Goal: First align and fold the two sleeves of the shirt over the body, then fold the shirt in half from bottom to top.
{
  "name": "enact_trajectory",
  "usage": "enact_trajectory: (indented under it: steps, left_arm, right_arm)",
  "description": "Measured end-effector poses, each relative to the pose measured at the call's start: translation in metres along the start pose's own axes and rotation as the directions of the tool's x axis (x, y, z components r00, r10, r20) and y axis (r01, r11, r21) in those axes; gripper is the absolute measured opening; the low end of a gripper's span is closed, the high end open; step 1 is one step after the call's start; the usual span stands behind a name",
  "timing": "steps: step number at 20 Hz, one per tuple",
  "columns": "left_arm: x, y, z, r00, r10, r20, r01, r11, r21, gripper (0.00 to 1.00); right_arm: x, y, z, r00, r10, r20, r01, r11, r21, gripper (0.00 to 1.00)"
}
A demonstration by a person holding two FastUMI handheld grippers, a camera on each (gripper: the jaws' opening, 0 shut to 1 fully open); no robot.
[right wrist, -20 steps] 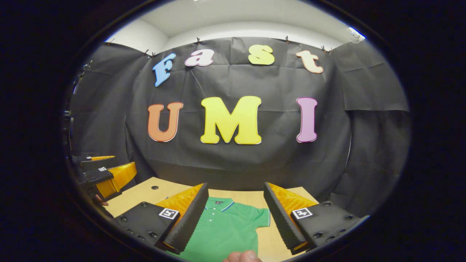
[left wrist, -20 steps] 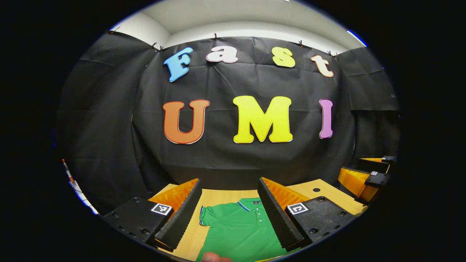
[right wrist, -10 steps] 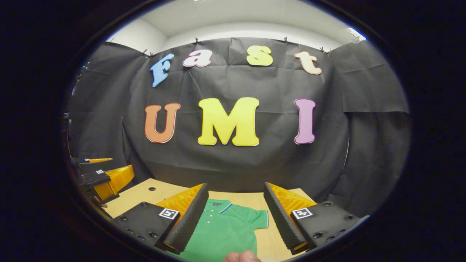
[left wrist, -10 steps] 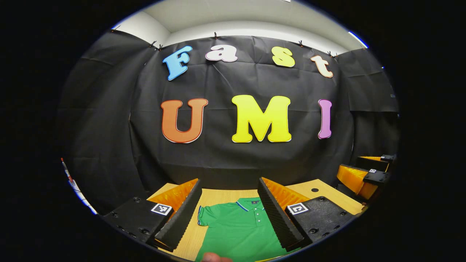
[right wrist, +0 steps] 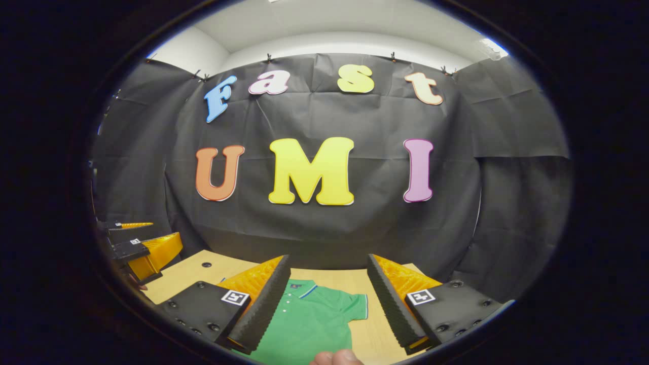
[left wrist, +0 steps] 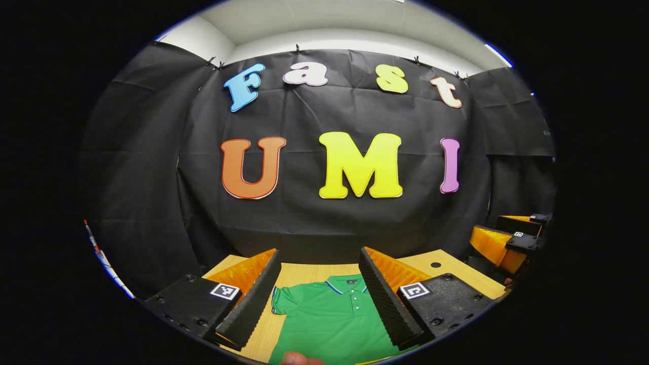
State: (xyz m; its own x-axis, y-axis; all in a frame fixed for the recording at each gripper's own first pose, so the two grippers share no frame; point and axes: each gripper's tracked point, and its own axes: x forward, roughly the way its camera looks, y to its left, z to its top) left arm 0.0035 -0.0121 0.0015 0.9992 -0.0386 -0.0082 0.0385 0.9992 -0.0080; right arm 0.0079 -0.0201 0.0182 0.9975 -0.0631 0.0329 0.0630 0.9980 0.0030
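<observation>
Green polo shirt (left wrist: 329, 319) lying flat on the wooden counter (left wrist: 294, 276), face up, collar (left wrist: 346, 282) toward the booth's far wall and hem toward the person. Laid out this way, presumably, to put both short sleeves out to the sides for the first fold. One sleeve (left wrist: 284, 301) spread on the bare wood in the left gripper view; the other sleeve (right wrist: 357, 304) spread likewise in the right gripper view. Neither sleeve folded over the body yet, so no step of the task done, judging by the lie of the cloth.

Left gripper (left wrist: 319, 291) held above the near part of the shirt, jaws spread wide with nothing between them, framing the collar and that sleeve. Right gripper (right wrist: 327, 296) poised the same way on the other side, jaws wide apart and empty, bracketing the placket and the other sleeve. Both kept off the fabric, apparently to line up with the sleeves before any descent. Same right gripper (left wrist: 502, 243) seen at the far right edge of the left gripper view, and the left one (right wrist: 144, 248) at the far left edge of the right gripper view: well apart, one to each side of the shirt, fitting a mirrored two-handed fold.

A fingertip (right wrist: 337, 358) at the bottom edge of the right gripper view, part of the hand on the handle.

Likely next need: a pinch on each sleeve's outer edge, thin cloth lying flush on wood, so a low, shallow approach.
</observation>
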Motion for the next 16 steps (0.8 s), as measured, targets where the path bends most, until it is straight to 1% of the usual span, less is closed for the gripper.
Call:
enact_trajectory:
  steps: [4, 5, 7, 8, 9, 10, 11, 12, 13, 14, 15, 16]
  left_arm:
    - [0.002, -0.006, -0.003, 1.000, -0.010, -0.012, 0.010, 1.000, -0.013, 0.99]
    - [0.001, -0.006, -0.004, 1.000, -0.011, -0.015, 0.011, 1.000, -0.017, 0.99]
    - [0.002, -0.007, -0.007, 1.000, -0.015, -0.025, 0.014, 1.000, -0.019, 0.99]
    - [0.001, -0.008, -0.008, 0.999, -0.016, -0.029, 0.016, 1.000, -0.018, 0.99]
    - [0.001, -0.009, -0.010, 0.999, -0.018, -0.034, 0.017, 1.000, -0.020, 0.99]
    - [0.001, -0.010, -0.013, 0.999, -0.023, -0.043, 0.022, 0.999, -0.023, 0.99]
    - [0.002, -0.012, -0.016, 0.998, -0.027, -0.052, 0.026, 0.999, -0.027, 0.99]
    - [0.002, -0.012, -0.018, 0.998, -0.027, -0.058, 0.025, 0.999, -0.031, 0.99]
    - [0.004, -0.014, -0.020, 0.997, -0.030, -0.065, 0.027, 0.999, -0.036, 0.99]
    - [0.005, -0.016, -0.021, 0.997, -0.034, -0.071, 0.032, 0.999, -0.038, 0.99]
    - [0.005, -0.017, -0.024, 0.996, -0.038, -0.078, 0.035, 0.999, -0.038, 0.99]
    - [0.005, -0.019, -0.025, 0.996, -0.043, -0.082, 0.040, 0.998, -0.037, 0.99]
  right_arm:
    - [0.002, -0.007, -0.006, 1.000, -0.003, -0.025, 0.004, 1.000, 0.010, 0.96]
    - [0.003, -0.008, -0.008, 0.999, -0.005, -0.033, 0.005, 1.000, 0.012, 1.00]
    - [0.003, -0.011, -0.015, 0.998, -0.002, -0.057, 0.003, 1.000, 0.018, 1.00]
    - [0.003, -0.012, -0.019, 0.997, 0.003, -0.074, -0.002, 1.000, 0.019, 0.92]
    - [0.005, -0.016, -0.025, 0.996, 0.005, -0.094, -0.004, 1.000, 0.015, 0.96]
    - [0.005, -0.018, -0.031, 0.993, 0.006, -0.117, -0.005, 1.000, 0.010, 0.96]
    - [0.007, -0.021, -0.038, 0.990, 0.009, -0.143, -0.008, 1.000, 0.010, 1.00]
    - [0.009, -0.023, -0.044, 0.986, 0.012, -0.167, -0.010, 1.000, 0.014, 0.92]
    - [0.011, -0.026, -0.049, 0.981, 0.019, -0.191, -0.016, 1.000, 0.020, 0.96]
    - [0.014, -0.029, -0.055, 0.976, 0.022, -0.216, -0.018, 1.000, 0.024, 0.92]
    - [0.018, -0.032, -0.063, 0.967, 0.023, -0.253, -0.016, 0.999, 0.028, 0.96]
    - [0.022, -0.040, -0.070, 0.956, 0.016, -0.293, -0.006, 0.999, 0.035, 0.97]
